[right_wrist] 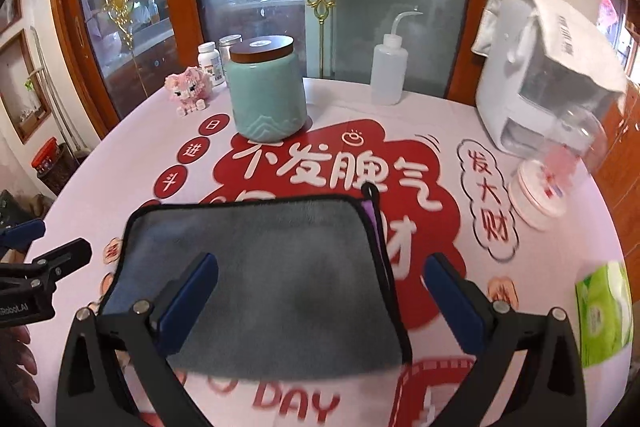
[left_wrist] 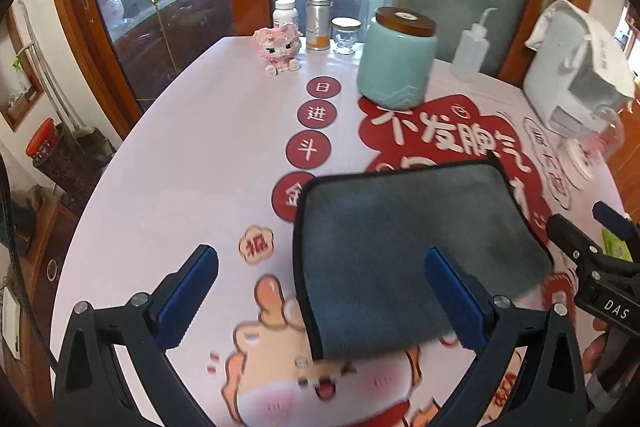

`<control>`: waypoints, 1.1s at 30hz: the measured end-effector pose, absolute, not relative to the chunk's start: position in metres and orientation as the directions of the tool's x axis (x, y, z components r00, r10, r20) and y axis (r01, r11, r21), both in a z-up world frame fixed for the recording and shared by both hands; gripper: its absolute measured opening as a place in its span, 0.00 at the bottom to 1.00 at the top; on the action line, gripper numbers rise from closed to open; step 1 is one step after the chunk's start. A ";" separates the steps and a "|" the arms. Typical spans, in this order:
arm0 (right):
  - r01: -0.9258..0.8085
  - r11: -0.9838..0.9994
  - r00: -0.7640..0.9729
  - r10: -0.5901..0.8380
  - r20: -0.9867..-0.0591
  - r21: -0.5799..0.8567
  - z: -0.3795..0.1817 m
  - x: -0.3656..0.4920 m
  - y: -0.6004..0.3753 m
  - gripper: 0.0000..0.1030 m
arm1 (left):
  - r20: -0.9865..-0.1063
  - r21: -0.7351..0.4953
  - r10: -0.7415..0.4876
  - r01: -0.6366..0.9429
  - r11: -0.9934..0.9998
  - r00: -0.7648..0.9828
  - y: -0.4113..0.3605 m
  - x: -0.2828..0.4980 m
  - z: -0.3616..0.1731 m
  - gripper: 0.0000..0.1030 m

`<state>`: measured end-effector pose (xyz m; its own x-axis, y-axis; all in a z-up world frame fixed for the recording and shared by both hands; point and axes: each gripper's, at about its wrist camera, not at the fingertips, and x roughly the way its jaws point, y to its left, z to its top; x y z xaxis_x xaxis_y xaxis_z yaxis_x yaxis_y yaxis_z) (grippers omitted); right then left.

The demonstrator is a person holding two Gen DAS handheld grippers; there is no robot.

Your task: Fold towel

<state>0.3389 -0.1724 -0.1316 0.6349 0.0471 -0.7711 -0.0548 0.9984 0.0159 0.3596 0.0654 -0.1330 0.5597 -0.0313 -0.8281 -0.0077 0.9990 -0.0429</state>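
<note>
A grey towel (left_wrist: 400,239) with black edging lies folded flat on the printed tablecloth; it also shows in the right wrist view (right_wrist: 272,267), with a purple layer and a black loop at its far right corner. My left gripper (left_wrist: 320,291) is open and empty, above the towel's near left edge. My right gripper (right_wrist: 320,299) is open and empty, above the towel's near right part. The right gripper also shows at the right edge of the left wrist view (left_wrist: 592,239), the left gripper at the left edge of the right wrist view (right_wrist: 44,247).
At the back stand a teal jar (right_wrist: 266,95), a pink brick pig (right_wrist: 190,93), bottles (left_wrist: 286,17), a squeeze bottle (right_wrist: 388,67) and a white appliance (right_wrist: 532,79). A round lidded tub (right_wrist: 540,193) and a green packet (right_wrist: 604,315) are at the right.
</note>
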 end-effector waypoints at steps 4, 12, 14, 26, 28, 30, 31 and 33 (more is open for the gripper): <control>-0.049 0.998 0.642 0.066 -0.764 0.045 -0.116 0.301 -0.178 1.00 | -0.823 -0.050 -0.047 0.011 0.999 0.566 0.059 0.327 -0.118 1.00; -0.068 0.997 0.680 0.069 -0.730 0.030 -0.081 0.248 -0.180 1.00 | -0.811 -0.049 -0.058 0.031 0.998 0.582 0.051 0.280 -0.088 1.00; -0.067 0.997 0.690 0.074 -0.720 0.039 -0.073 0.239 -0.181 1.00 | -0.806 -0.061 -0.068 0.031 0.998 0.588 0.050 0.269 -0.079 1.00; -0.063 0.996 0.729 0.094 -0.678 0.070 -0.024 0.147 -0.193 1.00 | -0.776 -0.076 -0.104 0.071 0.995 0.622 0.033 0.176 -0.029 1.00; -0.064 0.996 0.735 0.094 -0.672 0.070 -0.018 0.127 -0.196 1.00 | -0.770 -0.070 -0.105 0.080 0.994 0.629 0.029 0.159 -0.022 1.00; -0.066 0.996 0.736 0.094 -0.670 0.067 -0.014 0.109 -0.198 1.00 | -0.766 -0.058 -0.103 0.091 0.994 0.635 0.024 0.141 -0.015 1.00; -0.070 0.995 0.736 0.097 -0.670 0.067 -0.013 0.101 -0.198 1.00 | -0.765 -0.052 -0.100 0.094 0.994 0.637 0.022 0.131 -0.011 1.00; -0.076 0.995 0.735 0.102 -0.671 0.068 -0.011 0.085 -0.199 1.00 | -0.764 -0.052 -0.103 0.099 0.994 0.637 0.018 0.115 -0.005 1.00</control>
<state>0.0846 -0.1994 -0.0110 0.7349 0.1016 -0.6705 -0.0758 0.9948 0.0677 0.1152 0.0179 -0.0054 0.6372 -0.1034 -0.7637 0.0988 0.9937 -0.0521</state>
